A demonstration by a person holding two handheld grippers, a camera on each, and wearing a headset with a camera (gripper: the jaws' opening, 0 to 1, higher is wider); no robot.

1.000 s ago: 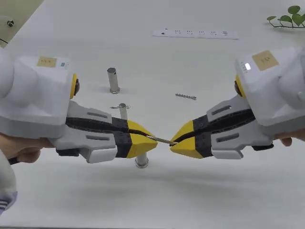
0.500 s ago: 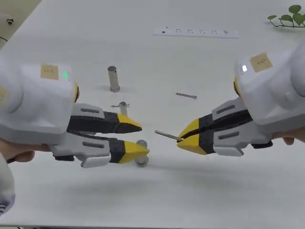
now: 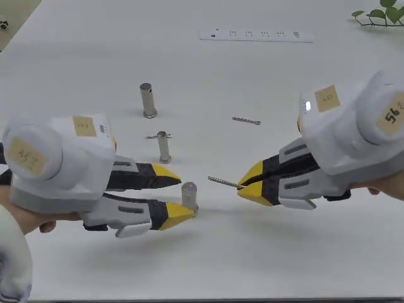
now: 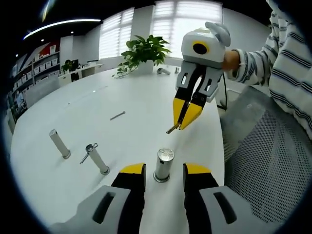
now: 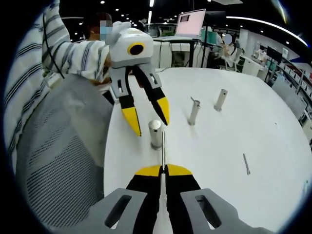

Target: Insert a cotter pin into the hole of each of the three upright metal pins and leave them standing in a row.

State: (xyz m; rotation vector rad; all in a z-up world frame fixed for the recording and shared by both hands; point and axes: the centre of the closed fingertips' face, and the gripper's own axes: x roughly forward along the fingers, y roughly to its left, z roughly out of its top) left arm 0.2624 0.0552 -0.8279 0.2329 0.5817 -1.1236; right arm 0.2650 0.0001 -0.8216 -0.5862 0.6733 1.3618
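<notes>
Three upright metal pins stand in a row on the white table (image 3: 303, 252). The far pin (image 3: 148, 100) is bare. The middle pin (image 3: 164, 147) carries a cotter pin through its top. The near pin (image 3: 189, 195) (image 4: 164, 165) stands between the jaws of my open left gripper (image 3: 182, 195) (image 4: 164, 171), with nothing gripped. My right gripper (image 3: 247, 185) (image 5: 163, 169) is shut on a cotter pin (image 3: 223, 183) (image 5: 163, 147) whose free end points at the near pin (image 5: 156, 133), a short way off. Another cotter pin (image 3: 246, 120) lies loose on the table.
A white power strip (image 3: 255, 36) lies at the table's far side, with a plant (image 3: 379, 16) at the far right corner. A mesh chair (image 4: 263, 161) stands by the near table edge. A person's striped sleeve (image 5: 73, 53) is behind the left gripper.
The left gripper let go of the cotter pin, opened, and settled around the near pin. The right gripper kept the cotter pin and drew back slightly right. The head camera shifted.
</notes>
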